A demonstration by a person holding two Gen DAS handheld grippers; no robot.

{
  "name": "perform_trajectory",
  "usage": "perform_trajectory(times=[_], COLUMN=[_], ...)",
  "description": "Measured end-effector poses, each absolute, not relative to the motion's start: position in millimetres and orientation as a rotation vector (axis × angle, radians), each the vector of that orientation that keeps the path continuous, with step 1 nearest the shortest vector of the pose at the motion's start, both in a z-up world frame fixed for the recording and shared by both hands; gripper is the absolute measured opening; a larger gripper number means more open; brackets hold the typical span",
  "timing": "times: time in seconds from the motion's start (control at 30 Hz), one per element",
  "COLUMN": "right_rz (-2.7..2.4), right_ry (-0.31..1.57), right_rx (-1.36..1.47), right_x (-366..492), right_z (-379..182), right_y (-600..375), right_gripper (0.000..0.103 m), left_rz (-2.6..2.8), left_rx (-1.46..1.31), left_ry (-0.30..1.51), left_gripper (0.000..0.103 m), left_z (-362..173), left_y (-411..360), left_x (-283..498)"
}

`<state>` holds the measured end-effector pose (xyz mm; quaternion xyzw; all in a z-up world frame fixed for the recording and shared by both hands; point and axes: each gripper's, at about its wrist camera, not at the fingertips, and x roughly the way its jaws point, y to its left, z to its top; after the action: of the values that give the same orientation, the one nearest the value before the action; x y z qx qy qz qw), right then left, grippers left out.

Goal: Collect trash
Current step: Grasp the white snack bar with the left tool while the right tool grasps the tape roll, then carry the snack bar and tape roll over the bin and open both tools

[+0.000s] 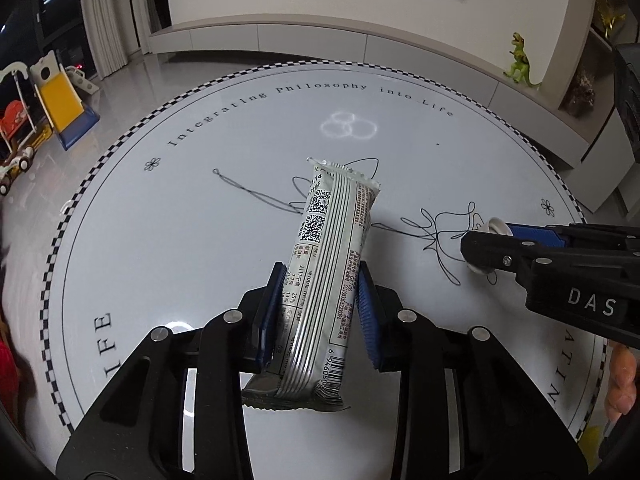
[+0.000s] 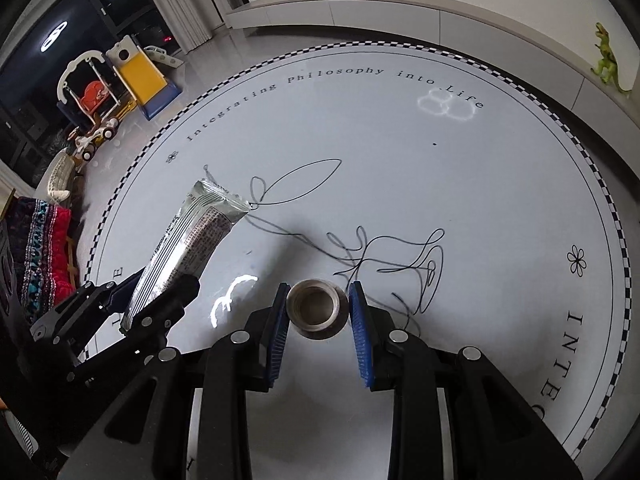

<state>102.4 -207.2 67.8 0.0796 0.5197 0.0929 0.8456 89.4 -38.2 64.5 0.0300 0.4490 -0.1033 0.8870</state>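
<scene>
left gripper (image 1: 322,312) clamped on long silver foil snack wrapper (image 1: 324,280), lifted over round white table (image 1: 160,240). right gripper (image 2: 318,312) pinches small white tape roll (image 2: 318,307). loose black thread (image 2: 360,248) beyond.

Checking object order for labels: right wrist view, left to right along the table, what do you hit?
Left gripper shut on the silver wrapper → right gripper around the tape roll, pads at its sides → black thread loops → flower mark near the table rim.
</scene>
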Motion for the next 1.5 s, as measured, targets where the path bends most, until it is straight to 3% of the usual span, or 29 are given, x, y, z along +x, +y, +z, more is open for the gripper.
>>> perform_trajectory(times=[0.7,1.1,1.5], right_rz=[0.453,0.689,0.859], right_ry=[1.003,1.028,1.108], right_rx=[-0.007,-0.148,-0.293], right_x=[-14.2,-80.9,-141.6], right_z=[116.1,102.3,62.1], right_y=[-66.9,40.1,124.0], right_gripper=[0.031,0.031,0.031], left_rz=[-0.008,0.217,0.434], left_rx=[-0.075,-0.127,-0.224], left_ry=[0.786,0.778,0.867], left_gripper=[0.034,0.034,0.034], left_z=[107.6,98.2,48.6], left_y=[78.1,155.6,227.7], left_x=[-50.5,-131.1,-198.4])
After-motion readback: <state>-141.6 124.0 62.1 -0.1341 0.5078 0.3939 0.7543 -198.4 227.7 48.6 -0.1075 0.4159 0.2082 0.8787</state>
